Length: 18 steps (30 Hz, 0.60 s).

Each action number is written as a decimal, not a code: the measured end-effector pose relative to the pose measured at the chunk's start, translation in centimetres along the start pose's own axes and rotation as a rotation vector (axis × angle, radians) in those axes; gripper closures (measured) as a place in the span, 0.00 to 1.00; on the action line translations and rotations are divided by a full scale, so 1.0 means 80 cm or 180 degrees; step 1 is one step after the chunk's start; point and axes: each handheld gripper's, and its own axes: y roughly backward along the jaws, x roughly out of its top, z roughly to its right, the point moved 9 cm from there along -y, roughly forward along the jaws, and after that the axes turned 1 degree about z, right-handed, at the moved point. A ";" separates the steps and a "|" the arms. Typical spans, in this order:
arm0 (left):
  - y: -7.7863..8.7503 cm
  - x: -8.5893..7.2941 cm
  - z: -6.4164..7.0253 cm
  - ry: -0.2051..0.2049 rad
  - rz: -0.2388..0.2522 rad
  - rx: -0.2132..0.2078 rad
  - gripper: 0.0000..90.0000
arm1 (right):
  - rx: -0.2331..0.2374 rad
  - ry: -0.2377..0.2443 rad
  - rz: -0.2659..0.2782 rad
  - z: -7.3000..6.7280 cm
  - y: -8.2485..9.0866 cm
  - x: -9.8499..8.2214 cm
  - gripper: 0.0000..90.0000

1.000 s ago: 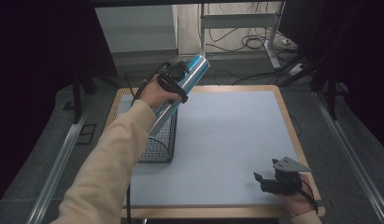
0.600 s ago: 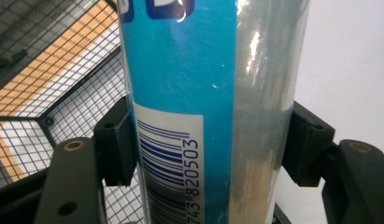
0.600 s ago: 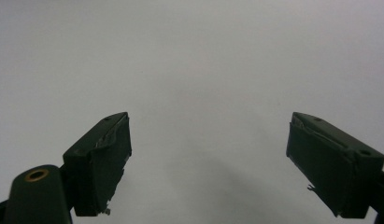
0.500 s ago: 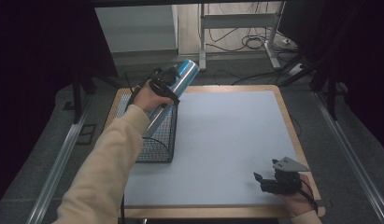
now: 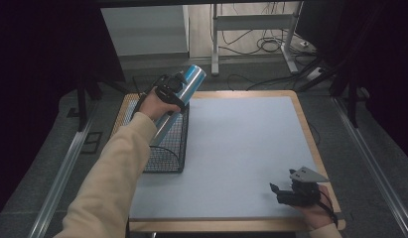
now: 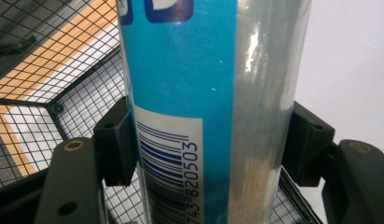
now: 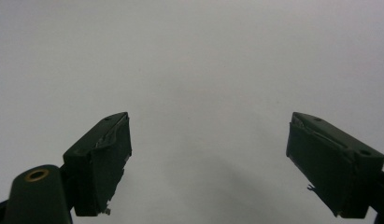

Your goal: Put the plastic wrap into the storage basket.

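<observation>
Covering a wood-edged table (image 5: 303, 124), pale mat (image 5: 241, 148) — dark room, floor cables (image 5: 271, 44)

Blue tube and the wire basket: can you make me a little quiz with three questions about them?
1. True or false: the left gripper is shut on the blue tube.
2. What is the wire basket standing on: A the floor, B the table, C a chair?
3. Are the right gripper jaws open or shut?

Key: 1 true; 2 B; 3 open, with nothing between them.
</observation>
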 end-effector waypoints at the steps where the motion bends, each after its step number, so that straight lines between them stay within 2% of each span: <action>1: -0.002 0.001 -0.001 0.0000 0.0000 -0.0001 0.35 | -0.0002 -0.0001 -0.0001 0.000 0.000 0.000 0.16; 8: -0.019 0.001 -0.011 0.0061 -0.0049 0.0056 0.35 | -0.0008 -0.0010 -0.0001 0.002 -0.001 -0.001 0.16; 18: -0.040 -0.002 -0.023 0.0062 -0.0162 0.0106 0.35 | -0.0017 -0.0013 -0.0015 0.004 -0.003 -0.002 0.16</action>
